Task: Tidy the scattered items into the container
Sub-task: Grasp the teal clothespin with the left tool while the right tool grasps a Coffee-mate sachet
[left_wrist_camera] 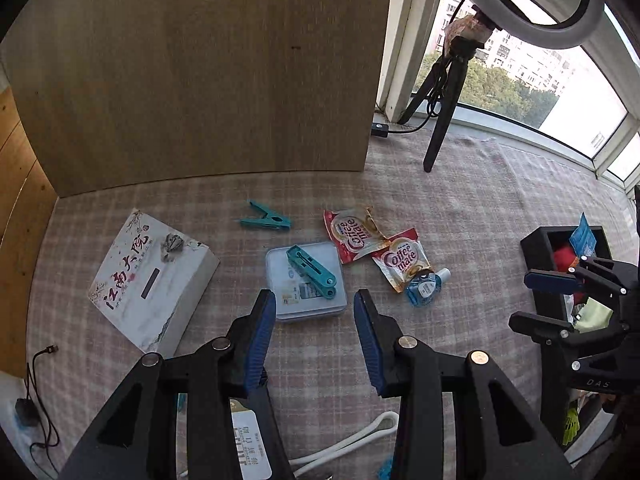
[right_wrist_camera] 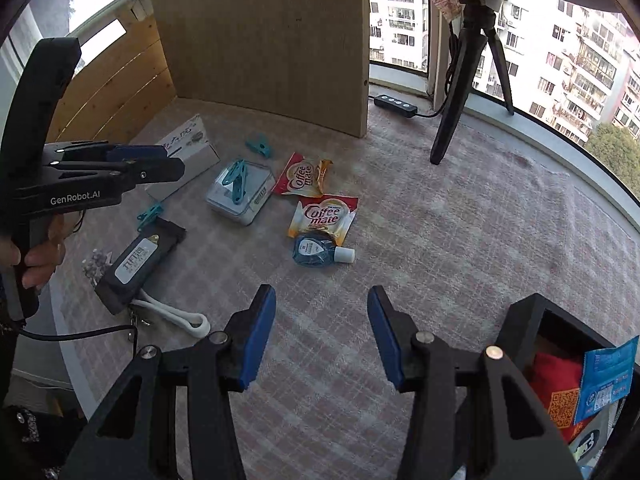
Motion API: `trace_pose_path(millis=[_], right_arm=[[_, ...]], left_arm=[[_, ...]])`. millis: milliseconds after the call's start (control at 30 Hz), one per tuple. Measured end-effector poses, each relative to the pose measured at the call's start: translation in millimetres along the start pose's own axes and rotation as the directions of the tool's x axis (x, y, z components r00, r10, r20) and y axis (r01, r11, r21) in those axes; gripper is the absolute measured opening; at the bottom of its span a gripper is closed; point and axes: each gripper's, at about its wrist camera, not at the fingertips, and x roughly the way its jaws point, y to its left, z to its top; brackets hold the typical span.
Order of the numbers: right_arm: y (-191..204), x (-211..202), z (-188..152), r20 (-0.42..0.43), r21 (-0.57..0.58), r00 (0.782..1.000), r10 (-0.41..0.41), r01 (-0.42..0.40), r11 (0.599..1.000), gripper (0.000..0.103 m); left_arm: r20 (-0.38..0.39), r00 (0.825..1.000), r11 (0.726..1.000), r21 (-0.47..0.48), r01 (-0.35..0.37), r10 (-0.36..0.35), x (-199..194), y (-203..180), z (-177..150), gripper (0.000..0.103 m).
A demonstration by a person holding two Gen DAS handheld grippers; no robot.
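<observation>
Checked cloth (right_wrist_camera: 440,240), two "Coffee mate" sachets (right_wrist_camera: 326,214)

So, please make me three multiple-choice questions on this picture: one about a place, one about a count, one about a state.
1. Where does one teal clip lie?
A. on the clear plastic box
B. in the black container
C. on the tripod

2. How many Coffee mate sachets are on the cloth?
A. one
B. two
C. four

3. How is the right gripper?
A. shut on a sachet
B. open, holding nothing
C. shut on the blue bottle

Answers: 1 A, it rests on the lid; 2 B, two red-and-white packets lie side by side; 3 B, only cloth shows between its pads.
</observation>
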Motion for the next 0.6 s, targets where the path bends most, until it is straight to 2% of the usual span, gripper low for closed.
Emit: trace_pose_path(millis=[167,433,500,600], right_arm=[[9.5,36.9,16.5,-0.061,-0.148,0.998,0.023,-0.032,0.988,0.047],[14.2,74.4,27.5,-0.118,-0.22,0.992,0.039,-0.064,0.973,0.047],[11.2,74.6,30.0,-0.107,-0.195,0.993,0.049,-0.069,0.978,0.047],[-6.6,74.5,39.7,-0.085,-0.088,0.993,0.076,-0.084,0.993,0.047]], left_arm=[[-0.027,0.999,0.999,-0.037,0.024,-0.025,18.7,13.2,8.5,0.038],[-0.062,0.998,0.998,-0.054,0.025,-0.029,41.1,10.2,22.0,0.038],[-0.064,0.998,0.999,-0.048,0.024,-0.027,43.8,9.0,21.4,0.038],[-0.078,0.997,0.999,-0.045,0.025,-0.028,49.7,9.9,21.4,0.038]])
